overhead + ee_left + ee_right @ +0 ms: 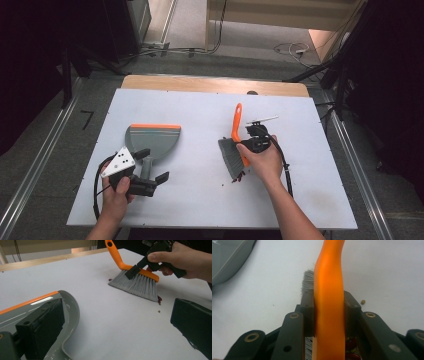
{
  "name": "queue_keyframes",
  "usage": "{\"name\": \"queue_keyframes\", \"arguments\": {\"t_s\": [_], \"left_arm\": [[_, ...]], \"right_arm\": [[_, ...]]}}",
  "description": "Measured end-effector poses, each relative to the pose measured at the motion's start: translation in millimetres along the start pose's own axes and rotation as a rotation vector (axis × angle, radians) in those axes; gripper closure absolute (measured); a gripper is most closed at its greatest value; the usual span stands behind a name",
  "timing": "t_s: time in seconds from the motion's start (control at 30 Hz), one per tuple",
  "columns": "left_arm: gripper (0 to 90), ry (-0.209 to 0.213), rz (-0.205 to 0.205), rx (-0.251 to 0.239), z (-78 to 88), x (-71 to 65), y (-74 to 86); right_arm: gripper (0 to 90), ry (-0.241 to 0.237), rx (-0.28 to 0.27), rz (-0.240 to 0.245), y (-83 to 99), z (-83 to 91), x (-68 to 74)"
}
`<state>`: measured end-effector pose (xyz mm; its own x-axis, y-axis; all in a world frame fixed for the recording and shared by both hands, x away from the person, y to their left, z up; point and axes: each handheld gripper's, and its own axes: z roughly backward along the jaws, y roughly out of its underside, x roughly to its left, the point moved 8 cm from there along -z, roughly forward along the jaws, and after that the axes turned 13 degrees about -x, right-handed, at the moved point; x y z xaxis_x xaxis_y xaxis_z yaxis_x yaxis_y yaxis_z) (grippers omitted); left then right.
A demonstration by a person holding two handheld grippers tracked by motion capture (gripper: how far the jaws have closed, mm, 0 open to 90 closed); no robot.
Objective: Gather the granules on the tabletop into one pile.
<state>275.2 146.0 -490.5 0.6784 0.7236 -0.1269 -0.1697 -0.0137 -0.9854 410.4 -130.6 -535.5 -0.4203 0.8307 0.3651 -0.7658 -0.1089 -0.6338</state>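
Right gripper (250,145) is clamped on the brush (233,150), jaws pressed either side of its orange plastic back near the bend of the handle; the right gripper view shows both pads flat against the orange. Grey bristles splay down on the white table (200,110), right of centre. Small beans (159,300) (dark red, one tan) lie at the bristle edge. Left gripper (152,167) stands wide open, one jaw over the handle end of the dustpan (152,140), the other out over bare table, not gripping. Dustpan is grey plastic with an orange lip, flat scoop shape, nothing visible inside it, well apart from the brush to the left.
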Motion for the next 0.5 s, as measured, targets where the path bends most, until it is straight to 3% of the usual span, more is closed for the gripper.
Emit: {"name": "queue_keyframes", "arguments": {"t_s": [0.13,0.27,0.4,0.5], "left_arm": [[0.0,0.001,0.001,-0.003,-0.6,0.6,0.0],[0.0,-0.001,0.000,-0.002,-1.0,1.7,0.1],[0.0,0.000,0.002,-0.002,-1.5,1.6,0.5],[0.0,0.000,0.002,-0.001,-1.5,1.5,0.6]], "right_arm": [[67.2,-0.047,-0.007,-0.040,-0.7,2.6,-1.8],[68.1,-0.106,-0.041,-0.033,-8.1,10.3,5.3],[68.2,-0.175,-0.056,0.056,-18.5,26.1,19.9],[68.3,-0.205,-0.021,0.190,-17.9,38.9,34.0]]}}
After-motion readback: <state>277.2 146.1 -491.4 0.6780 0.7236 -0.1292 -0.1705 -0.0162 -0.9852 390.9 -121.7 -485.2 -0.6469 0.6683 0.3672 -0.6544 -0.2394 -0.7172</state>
